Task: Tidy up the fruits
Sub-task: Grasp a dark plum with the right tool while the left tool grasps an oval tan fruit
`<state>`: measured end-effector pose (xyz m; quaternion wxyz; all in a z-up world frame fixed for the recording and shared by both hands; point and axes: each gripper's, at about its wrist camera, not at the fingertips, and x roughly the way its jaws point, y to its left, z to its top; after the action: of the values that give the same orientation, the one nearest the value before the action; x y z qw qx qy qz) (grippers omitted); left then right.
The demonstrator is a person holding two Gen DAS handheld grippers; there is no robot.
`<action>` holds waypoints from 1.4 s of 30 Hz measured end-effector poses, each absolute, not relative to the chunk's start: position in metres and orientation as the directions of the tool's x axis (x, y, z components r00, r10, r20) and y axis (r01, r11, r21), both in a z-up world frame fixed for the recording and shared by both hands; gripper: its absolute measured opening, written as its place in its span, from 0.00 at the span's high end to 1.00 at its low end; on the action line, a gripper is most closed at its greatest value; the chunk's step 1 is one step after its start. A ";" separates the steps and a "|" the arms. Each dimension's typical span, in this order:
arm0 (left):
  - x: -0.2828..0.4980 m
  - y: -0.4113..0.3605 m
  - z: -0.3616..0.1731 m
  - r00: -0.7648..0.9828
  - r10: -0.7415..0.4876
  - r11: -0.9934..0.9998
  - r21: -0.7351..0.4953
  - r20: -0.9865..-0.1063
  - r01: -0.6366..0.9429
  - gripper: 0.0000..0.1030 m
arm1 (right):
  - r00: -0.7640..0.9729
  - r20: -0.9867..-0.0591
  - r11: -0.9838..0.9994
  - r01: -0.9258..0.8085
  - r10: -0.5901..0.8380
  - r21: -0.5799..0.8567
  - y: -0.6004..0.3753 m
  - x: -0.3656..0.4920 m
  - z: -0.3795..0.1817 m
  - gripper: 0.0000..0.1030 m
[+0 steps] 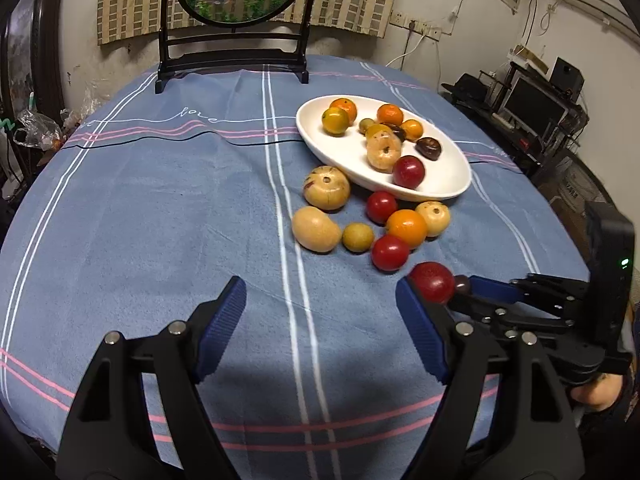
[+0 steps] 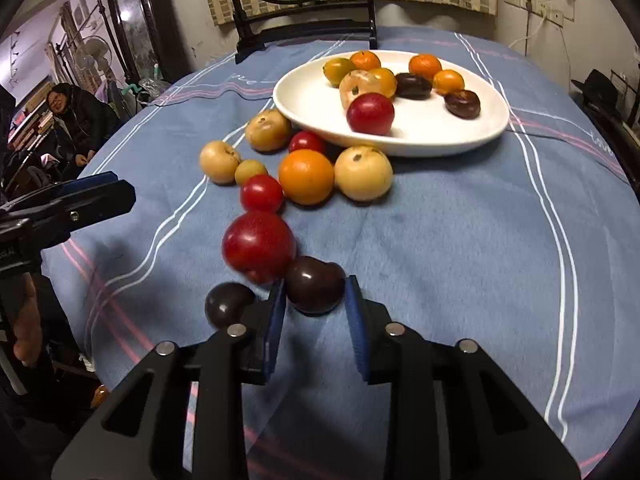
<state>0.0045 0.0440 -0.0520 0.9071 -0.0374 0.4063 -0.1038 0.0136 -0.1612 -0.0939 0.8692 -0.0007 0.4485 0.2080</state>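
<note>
Right now I am seeing my right tongs (image 2: 315,300) closing on a dark plum (image 2: 315,290), its blue pads (image 2: 276,320) sitting against both sides of the fruit low over the desk (image 2: 460,260). My left tongs (image 1: 320,312) are standing wide apart with nothing between them, hovering above bare blue cloth.

Open room is lying mostly on the left half of the desk, where only striped cloth is showing, and again to the right of the loose fruit. The near edge is falling away just under both tongs. The white plate (image 2: 312,100) is sitting toward the far right, its near rim touching or overhanging the loose pile, though I cannot tell which.

Counting the loose fruit in the right view: three red ones, the largest red fruit (image 2: 258,246) lying just beside the gripped plum; one orange fruit (image 2: 306,176); four tan ones; and two dark plums, the second dark plum (image 2: 228,304) resting just left of my right tongs.

On the plate I am counting five orange or yellow-orange fruits, one tan, one red and two dark, plus one small olive-coloured fruit (image 1: 366,124) showing only in the left view.

The cloth is carrying the stitched word "love" (image 1: 198,114). A framed goldfish screen (image 1: 236,12) is standing at the far edge
</note>
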 end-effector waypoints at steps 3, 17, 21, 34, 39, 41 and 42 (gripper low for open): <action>0.018 0.045 -0.058 0.645 -0.177 0.984 -0.118 -0.743 0.134 0.23 | 0.535 -0.764 0.920 -0.337 0.362 0.200 -0.171 0.007 -0.084 0.71; 0.090 0.030 -0.096 0.587 -0.181 0.984 -0.145 -0.789 0.107 0.51 | 0.539 -0.720 0.897 -0.322 0.437 0.304 -0.195 -0.001 -0.068 0.71; 0.088 0.020 -0.101 0.574 -0.187 0.982 -0.135 -0.797 0.132 0.60 | 0.537 -0.719 0.895 -0.316 0.441 0.313 -0.197 0.000 -0.066 0.71; 0.082 0.029 -0.098 0.587 -0.234 0.972 -0.204 -0.775 0.118 0.62 | 0.549 -0.706 0.892 -0.331 0.447 0.307 -0.189 0.002 -0.059 0.71; 0.078 0.028 -0.094 0.594 -0.227 0.974 -0.194 -0.771 0.120 0.62 | 0.558 -0.707 0.898 -0.335 0.434 0.286 -0.185 0.003 -0.054 0.71; 0.075 0.028 -0.092 0.599 -0.230 0.973 -0.195 -0.767 0.125 0.62 | 0.560 -0.709 0.900 -0.333 0.429 0.281 -0.185 0.004 -0.055 0.71; 0.074 0.029 -0.090 0.601 -0.232 0.973 -0.197 -0.765 0.124 0.62 | 0.560 -0.710 0.901 -0.330 0.428 0.282 -0.184 0.005 -0.056 0.71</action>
<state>0.0738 0.0294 -0.0902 0.8927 -0.0618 0.4352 -0.0996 0.0050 -0.1843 -0.0557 0.8812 0.0585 0.4169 0.2152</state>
